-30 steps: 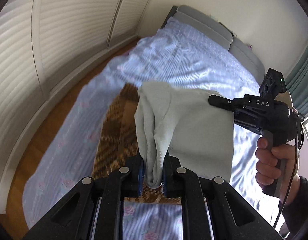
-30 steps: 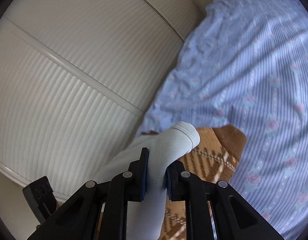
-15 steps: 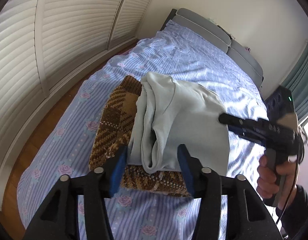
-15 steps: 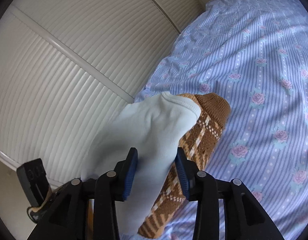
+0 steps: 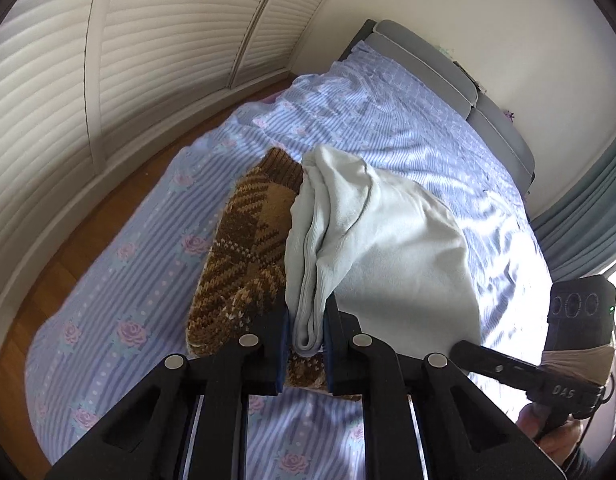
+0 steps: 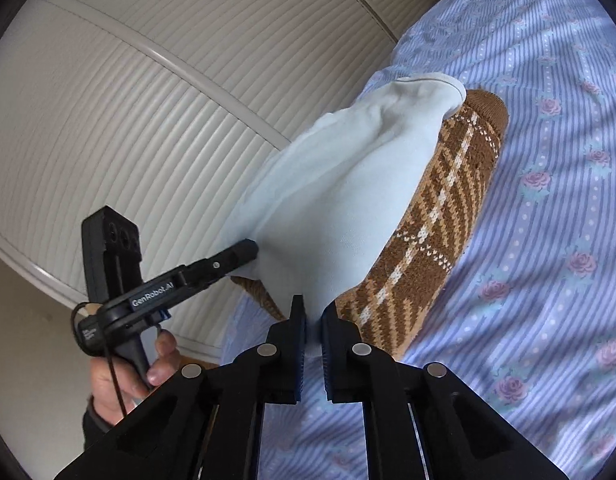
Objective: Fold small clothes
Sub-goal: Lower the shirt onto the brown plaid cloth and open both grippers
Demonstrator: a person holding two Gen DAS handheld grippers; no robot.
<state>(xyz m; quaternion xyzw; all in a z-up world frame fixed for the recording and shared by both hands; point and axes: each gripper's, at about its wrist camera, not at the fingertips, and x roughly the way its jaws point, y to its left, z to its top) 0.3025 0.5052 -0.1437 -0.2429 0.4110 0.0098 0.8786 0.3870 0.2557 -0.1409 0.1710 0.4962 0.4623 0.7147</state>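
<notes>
A pale blue garment [image 5: 388, 248] is held over a brown plaid knit piece [image 5: 243, 248] that lies on the bed. My left gripper [image 5: 306, 320] is closing, and its pads press a bunched fold of the garment's near edge. In the right wrist view my right gripper [image 6: 312, 320] is closing too, pinching a thin corner of the pale blue garment [image 6: 340, 184]. The left gripper [image 6: 247, 250] shows there gripping the other side, a hand on its handle. The brown knit [image 6: 428, 232] sticks out from under the garment. The right gripper [image 5: 460, 350] reaches in from the lower right.
The bed has a blue striped sheet with roses [image 5: 127, 280] and a grey headboard [image 5: 488, 112]. White louvred doors [image 5: 147, 40] run along the left, with a strip of wooden floor [image 5: 27, 320] between. A grey-green curtain [image 5: 588, 220] hangs at the right.
Both grippers opened around the garment half a second ago and have closed on it again. The right gripper slid nearer and lower along the garment's edge.
</notes>
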